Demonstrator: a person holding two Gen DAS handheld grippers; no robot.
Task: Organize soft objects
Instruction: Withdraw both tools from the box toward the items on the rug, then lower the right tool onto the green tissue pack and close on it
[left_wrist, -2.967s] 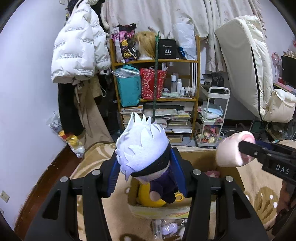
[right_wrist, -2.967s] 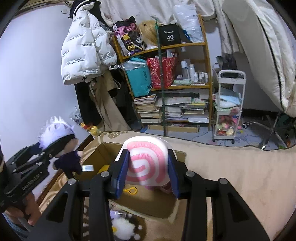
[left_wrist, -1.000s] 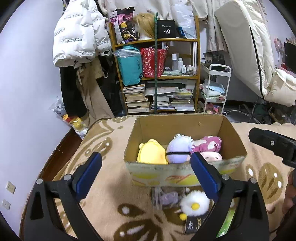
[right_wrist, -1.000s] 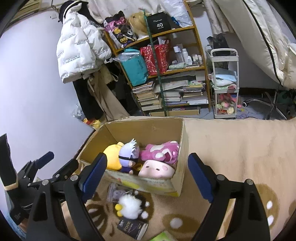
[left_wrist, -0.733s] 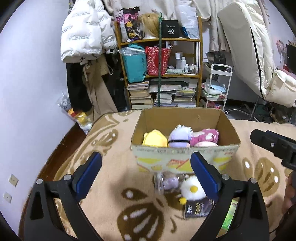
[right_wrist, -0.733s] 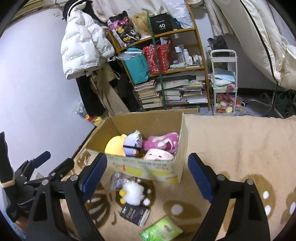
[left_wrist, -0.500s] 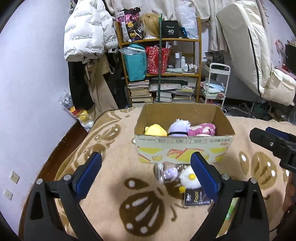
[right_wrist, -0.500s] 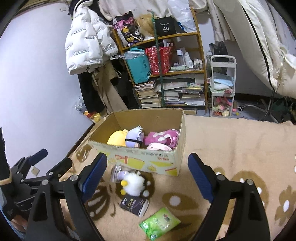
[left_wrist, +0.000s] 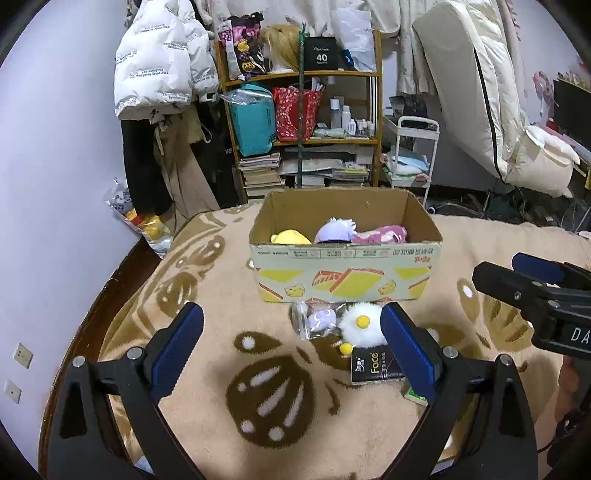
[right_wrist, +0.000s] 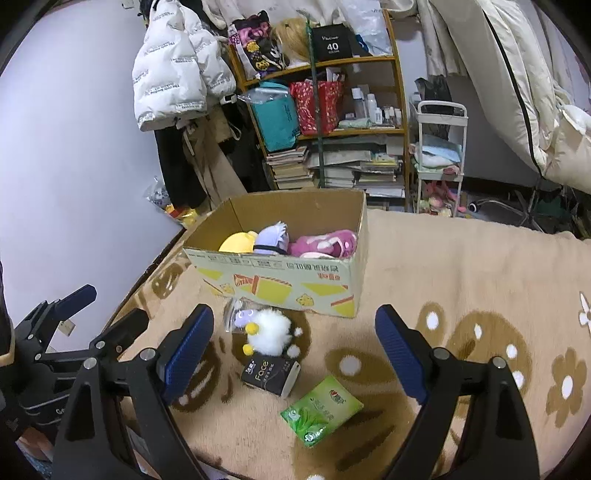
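A cardboard box (left_wrist: 347, 275) (right_wrist: 280, 282) stands on the beige blanket. Inside lie a yellow plush (left_wrist: 290, 238) (right_wrist: 236, 242), a white-haired doll (left_wrist: 336, 229) (right_wrist: 271, 238) and a pink plush (left_wrist: 380, 234) (right_wrist: 325, 240). In front of the box lie a fluffy white plush (left_wrist: 360, 325) (right_wrist: 269, 328) and a bagged purple toy (left_wrist: 319, 319) (right_wrist: 242, 316). My left gripper (left_wrist: 291, 343) hangs open and empty short of them. My right gripper (right_wrist: 293, 341) is open and empty too, above the blanket near a black tissue pack (right_wrist: 271, 371) (left_wrist: 375, 365).
A green packet (right_wrist: 321, 408) lies on the blanket (left_wrist: 221, 369) in front of the black pack. A wooden shelf (left_wrist: 303, 122) with bags and books, a hanging white jacket (left_wrist: 159, 70) and a small white cart (left_wrist: 410, 155) stand behind. The bed edge drops off at the left.
Both grippers have drawn back from the box, so it looks smaller and farther. The green packet and black pack have come into view. The jaws stayed open.
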